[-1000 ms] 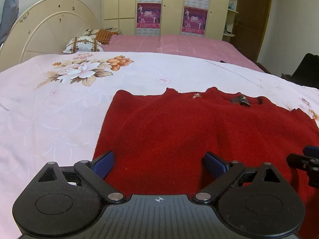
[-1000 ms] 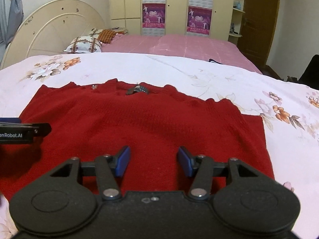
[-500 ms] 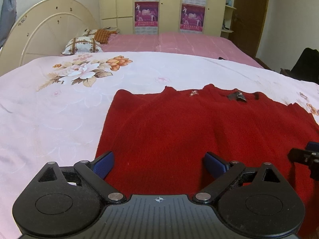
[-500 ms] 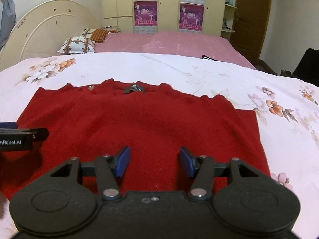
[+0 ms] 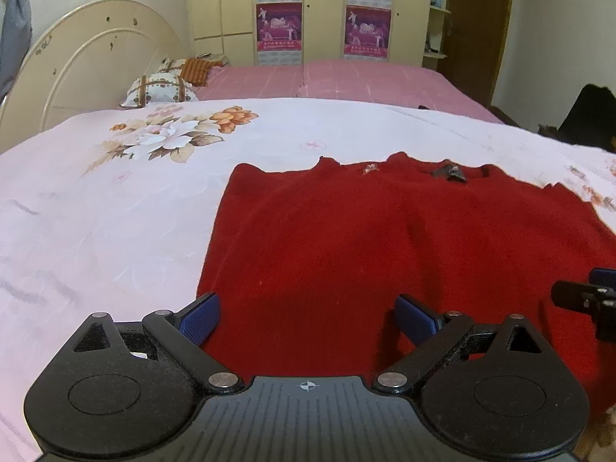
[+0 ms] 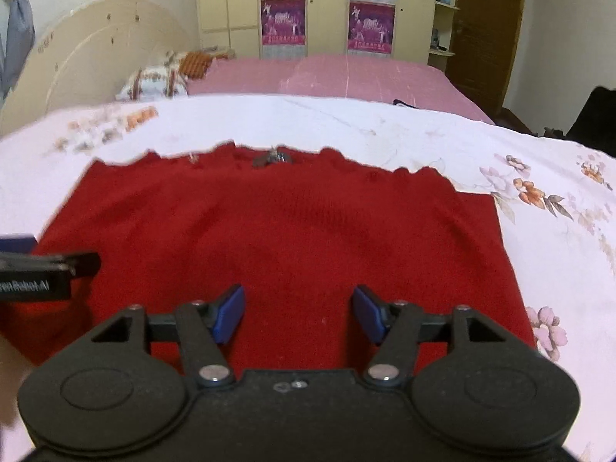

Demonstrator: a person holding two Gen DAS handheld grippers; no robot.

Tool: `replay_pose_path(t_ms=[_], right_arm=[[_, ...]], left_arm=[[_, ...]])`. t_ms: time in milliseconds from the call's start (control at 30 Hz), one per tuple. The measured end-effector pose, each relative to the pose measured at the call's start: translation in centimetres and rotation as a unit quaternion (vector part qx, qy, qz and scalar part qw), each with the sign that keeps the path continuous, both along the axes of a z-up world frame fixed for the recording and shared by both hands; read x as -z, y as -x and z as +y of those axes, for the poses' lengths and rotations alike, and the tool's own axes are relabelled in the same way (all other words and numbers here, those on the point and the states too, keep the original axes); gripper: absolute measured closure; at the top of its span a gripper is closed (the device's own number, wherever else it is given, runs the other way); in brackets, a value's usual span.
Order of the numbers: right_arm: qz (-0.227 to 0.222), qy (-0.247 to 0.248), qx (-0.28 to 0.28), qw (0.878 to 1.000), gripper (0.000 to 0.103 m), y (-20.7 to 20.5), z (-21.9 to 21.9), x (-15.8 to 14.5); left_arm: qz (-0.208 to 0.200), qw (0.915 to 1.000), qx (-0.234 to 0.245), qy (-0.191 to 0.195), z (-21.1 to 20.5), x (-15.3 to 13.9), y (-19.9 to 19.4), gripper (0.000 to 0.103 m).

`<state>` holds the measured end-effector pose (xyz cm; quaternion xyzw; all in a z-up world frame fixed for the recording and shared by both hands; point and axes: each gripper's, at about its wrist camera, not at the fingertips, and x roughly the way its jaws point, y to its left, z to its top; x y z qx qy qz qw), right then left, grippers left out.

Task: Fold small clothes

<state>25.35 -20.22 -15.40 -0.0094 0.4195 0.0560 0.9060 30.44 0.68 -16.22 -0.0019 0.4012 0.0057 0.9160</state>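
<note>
So I've got the red sweater laid out flat on the flowery bedspread, neckline at the far end, with a little dark tag at the collar. My left gripper is spread wide over the sweater's left part, nothing between its blue pads; the left pad sits right at the sweater's left edge. My right gripper hovers over the near middle-right of the sweater, and its jaws have just been opening up, with only bare knit showing in the gap, nothing pinched. Each gripper peeks into the other's view from the side. Past the bedspread there's a pink sheet, a couple of pillows by the headboard, and a wardrobe with posters.
</note>
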Motion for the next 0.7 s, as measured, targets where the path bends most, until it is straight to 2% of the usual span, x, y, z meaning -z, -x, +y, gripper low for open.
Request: replay_pose_path(t_ms=[233,700], right_arm=[[-0.009,-0.012,-0.012,1.000,0.042,1.3,0.6,-1.2],[0.003,-0.011,-0.011,1.000,0.041,4.5,0.7,-0.7]], left_arm=[[0.017,0.9994,-0.004,0.029,0.7,-0.5,2.2,0.007],[0.043,0.9951,-0.017,0.087,1.7,-0.1,6.7,0.007]])
